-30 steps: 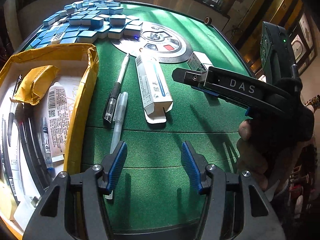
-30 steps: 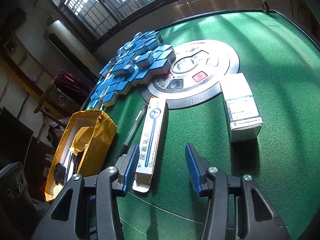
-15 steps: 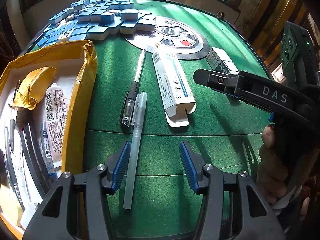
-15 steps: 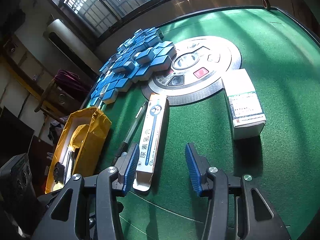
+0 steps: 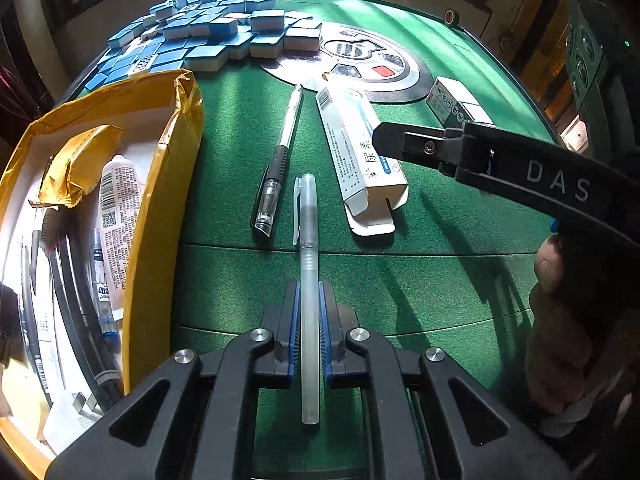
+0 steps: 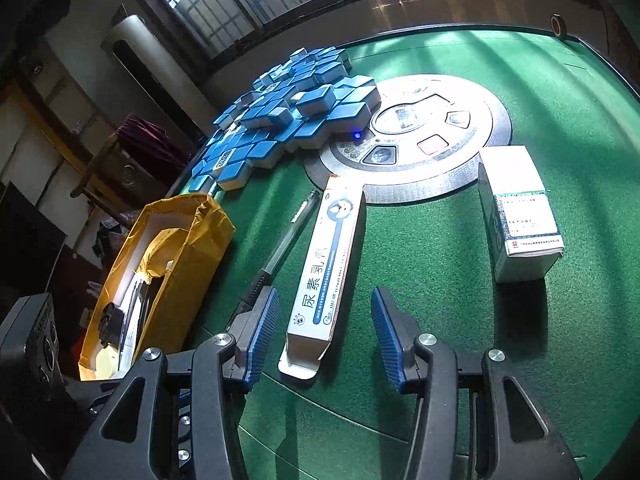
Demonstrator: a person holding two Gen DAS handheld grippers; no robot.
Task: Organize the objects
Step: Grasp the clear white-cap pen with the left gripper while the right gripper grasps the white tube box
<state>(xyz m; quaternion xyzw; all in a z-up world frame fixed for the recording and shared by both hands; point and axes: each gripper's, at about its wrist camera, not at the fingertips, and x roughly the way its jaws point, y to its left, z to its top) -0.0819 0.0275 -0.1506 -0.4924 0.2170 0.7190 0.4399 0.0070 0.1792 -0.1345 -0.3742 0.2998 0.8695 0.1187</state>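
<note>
My left gripper [image 5: 308, 300] is shut on a frosted white pen [image 5: 309, 240] that lies along the green felt. A black gel pen [image 5: 276, 164] lies just left of it. A long white ointment box [image 5: 360, 156] lies to the right, with its flap open; in the right wrist view the box [image 6: 328, 264] sits between the fingers of my open right gripper [image 6: 324, 320], which hovers over its near end. A small white box [image 6: 520, 208] stands further right. The yellow-taped tray [image 5: 168, 184] at left holds a tube and pens.
A pile of blue mahjong tiles [image 5: 208, 36] covers the far left of the table. A round silver control panel [image 5: 360, 64] sits at the table's centre. A tape roll [image 5: 451, 16] lies at the far edge. The right gripper's finger [image 5: 500, 164] reaches in from the right.
My left gripper has moved right over the frosted pen and closed on it. The right gripper has stayed open over the ointment box, shifting only slightly.
</note>
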